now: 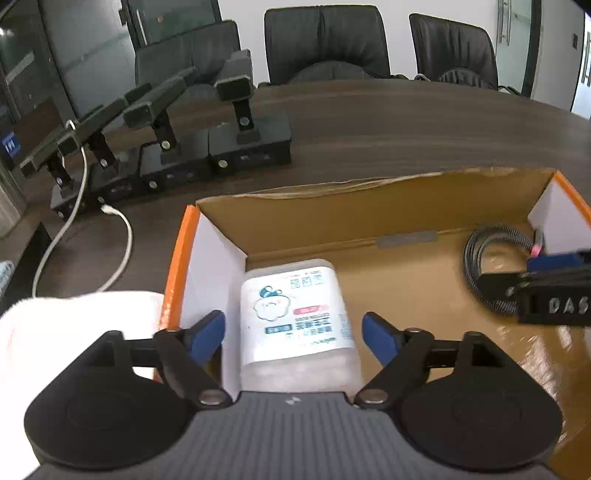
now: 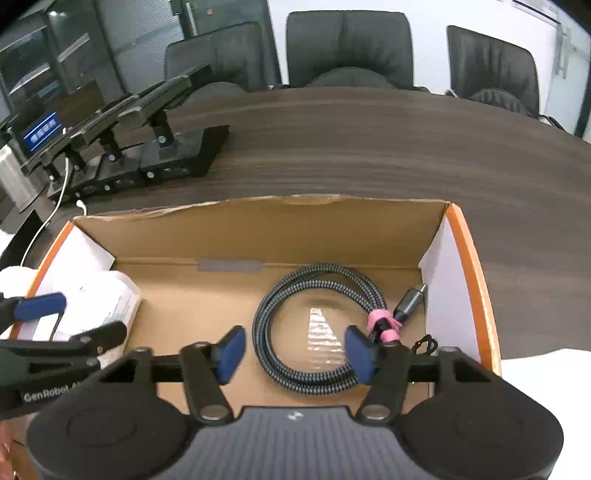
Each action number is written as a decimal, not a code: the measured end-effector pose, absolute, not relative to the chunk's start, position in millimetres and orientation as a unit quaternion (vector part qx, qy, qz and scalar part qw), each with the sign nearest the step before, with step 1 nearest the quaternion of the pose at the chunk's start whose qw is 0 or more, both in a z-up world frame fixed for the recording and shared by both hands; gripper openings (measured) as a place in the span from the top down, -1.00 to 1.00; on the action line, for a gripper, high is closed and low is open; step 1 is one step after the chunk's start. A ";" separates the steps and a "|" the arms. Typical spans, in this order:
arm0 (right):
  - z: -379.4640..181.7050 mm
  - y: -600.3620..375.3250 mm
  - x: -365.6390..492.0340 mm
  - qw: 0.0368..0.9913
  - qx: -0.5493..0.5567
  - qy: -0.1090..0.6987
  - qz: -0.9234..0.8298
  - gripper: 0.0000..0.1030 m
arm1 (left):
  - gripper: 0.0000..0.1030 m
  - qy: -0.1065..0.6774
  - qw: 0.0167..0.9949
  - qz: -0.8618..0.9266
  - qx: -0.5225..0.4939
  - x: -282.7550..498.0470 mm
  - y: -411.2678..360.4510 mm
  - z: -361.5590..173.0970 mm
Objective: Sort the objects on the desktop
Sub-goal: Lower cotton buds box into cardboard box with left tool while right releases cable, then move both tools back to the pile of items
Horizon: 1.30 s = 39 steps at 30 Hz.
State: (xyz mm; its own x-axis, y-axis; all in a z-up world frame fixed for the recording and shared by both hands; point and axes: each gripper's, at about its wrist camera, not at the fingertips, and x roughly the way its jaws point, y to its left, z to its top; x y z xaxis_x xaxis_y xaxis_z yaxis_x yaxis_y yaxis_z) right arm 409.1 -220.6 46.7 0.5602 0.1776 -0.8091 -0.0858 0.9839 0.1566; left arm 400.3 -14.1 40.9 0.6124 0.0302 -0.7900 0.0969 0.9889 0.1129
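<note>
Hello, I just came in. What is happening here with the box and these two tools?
A person is sorting desk things into a cardboard box on a dark wooden table, with a gripper in each hand. The left gripper hovers with open jaws over a pack of wipes lying at the left end of the box. The right gripper hovers, also open, over a coiled braided cable at the right end. Neither gripper holds anything.

Before me I see a dark wooden table (image 2: 369,147). Three black leather chairs (image 2: 349,48) stand behind it, near a white wall (image 2: 461,14) and glass partitions (image 1: 85,55).
</note>
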 end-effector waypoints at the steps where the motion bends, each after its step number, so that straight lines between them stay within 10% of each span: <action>1: 47.8 -219.3 410.5 0.882 0.049 0.462 0.075 -0.27 | -0.92 0.445 0.893 -0.021 0.066 400.3 -15.2 43.1; 17: 142.9 -231.3 329.2 0.900 -0.005 0.427 0.085 -0.47 | -1.00 0.429 0.902 -0.023 0.032 324.8 5.1 131.6; 39: 113.7 -277.4 101.2 0.927 0.019 0.355 0.121 -0.48 | -1.00 0.334 0.940 -0.067 -0.022 102.5 28.8 105.1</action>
